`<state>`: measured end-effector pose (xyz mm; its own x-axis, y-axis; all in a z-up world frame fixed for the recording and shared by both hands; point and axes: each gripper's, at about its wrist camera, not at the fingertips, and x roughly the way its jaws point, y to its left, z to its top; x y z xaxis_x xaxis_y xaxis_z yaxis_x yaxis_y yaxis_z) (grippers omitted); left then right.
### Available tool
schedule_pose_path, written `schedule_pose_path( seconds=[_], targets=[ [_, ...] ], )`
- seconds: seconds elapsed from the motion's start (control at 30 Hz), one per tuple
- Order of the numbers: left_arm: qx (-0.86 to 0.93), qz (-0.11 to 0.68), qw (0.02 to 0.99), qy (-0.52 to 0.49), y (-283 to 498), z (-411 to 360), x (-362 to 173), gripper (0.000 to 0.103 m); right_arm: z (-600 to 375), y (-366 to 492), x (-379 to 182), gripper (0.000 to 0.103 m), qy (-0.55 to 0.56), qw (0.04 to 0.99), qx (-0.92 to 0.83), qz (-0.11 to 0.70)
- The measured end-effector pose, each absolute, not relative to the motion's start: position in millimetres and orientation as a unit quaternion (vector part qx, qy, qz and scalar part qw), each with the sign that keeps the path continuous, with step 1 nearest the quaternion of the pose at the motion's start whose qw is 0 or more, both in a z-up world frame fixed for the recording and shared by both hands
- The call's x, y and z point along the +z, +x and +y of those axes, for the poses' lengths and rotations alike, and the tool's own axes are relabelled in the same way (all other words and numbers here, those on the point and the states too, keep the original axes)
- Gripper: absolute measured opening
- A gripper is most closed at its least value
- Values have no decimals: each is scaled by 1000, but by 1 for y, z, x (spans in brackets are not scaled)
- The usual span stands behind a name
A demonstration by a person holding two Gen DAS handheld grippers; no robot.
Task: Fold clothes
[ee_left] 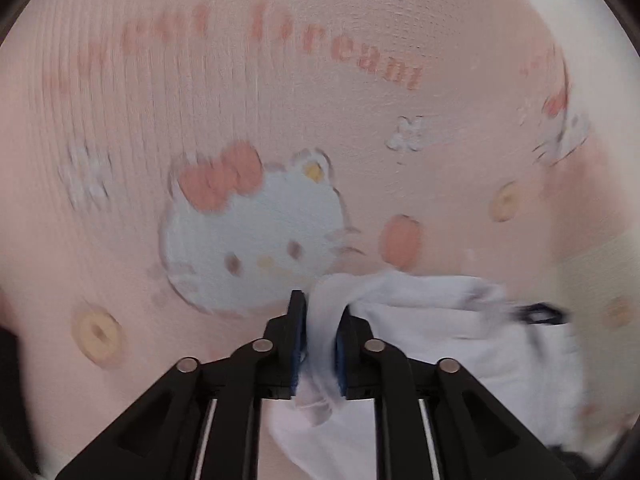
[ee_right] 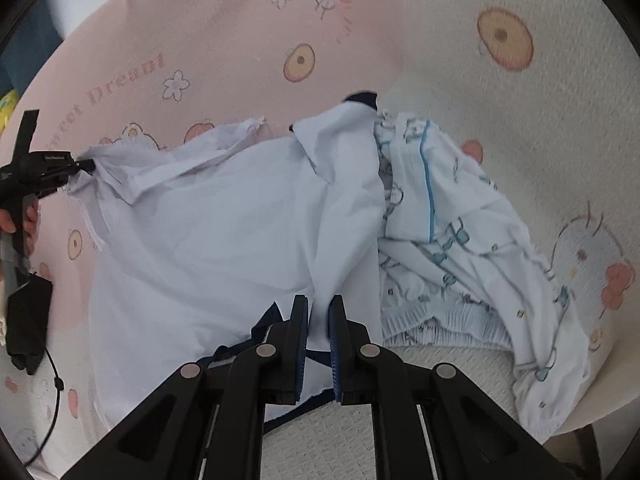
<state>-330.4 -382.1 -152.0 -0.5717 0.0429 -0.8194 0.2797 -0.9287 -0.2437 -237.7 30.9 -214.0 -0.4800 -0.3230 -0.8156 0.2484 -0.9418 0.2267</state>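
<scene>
White shirt point(ee_right: 224, 232) is lying on the pink bedspread point(ee_right: 224, 40), stretching between both grippers — left gripper point(ee_left: 322, 332) and right gripper point(ee_right: 319, 320) each pinching an edge, jaws narrow.

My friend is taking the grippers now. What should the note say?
Left gripper: white cloth between its pads; whether it still pinches is unclear.
Right gripper: same, on the near part of the white shirt.
The shirt lies crumpled on the pink cartoon blanket, stretched between both grippers.
A blue-patterned garment is heaped beside it, touching.
Done: no fold visible. Left: flatten and fold the shirt, then the patterned one.
</scene>
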Motion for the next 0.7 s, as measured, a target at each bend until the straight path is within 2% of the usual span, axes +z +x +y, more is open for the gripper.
schedule_pose_path(
  seconds=[0.03, 0.07, 0.1, 0.3, 0.4, 0.47, 0.7],
  targets=[
    [-868, 192, 61, 454, -325, -383, -151, 31, 30, -239, -213, 24, 479, 168, -861, -39],
    [-868, 206, 53, 450, -319, -385, -150, 48, 29, -241, -211, 41, 475, 170, -862, -40],
    [-872, 210, 47, 440, -313, -386, -147, 55, 29, -240, -211, 49, 473, 175, -863, -42],
    [-864, 197, 8, 463, -277, -372, -142, 56, 33, -215, -192, 52, 433, 183, -880, -72],
    [-872, 177, -7, 456, -239, -357, -138, 56, 40, -209, -186, 62, 421, 205, -875, -120],
    [-876, 164, -16, 453, -215, -345, -137, 56, 44, -206, -182, 66, 415, 224, -869, -152],
    [-880, 139, -15, 454, -147, -309, -138, 56, 60, -192, -182, 68, 416, 241, -843, -241]
  ],
)
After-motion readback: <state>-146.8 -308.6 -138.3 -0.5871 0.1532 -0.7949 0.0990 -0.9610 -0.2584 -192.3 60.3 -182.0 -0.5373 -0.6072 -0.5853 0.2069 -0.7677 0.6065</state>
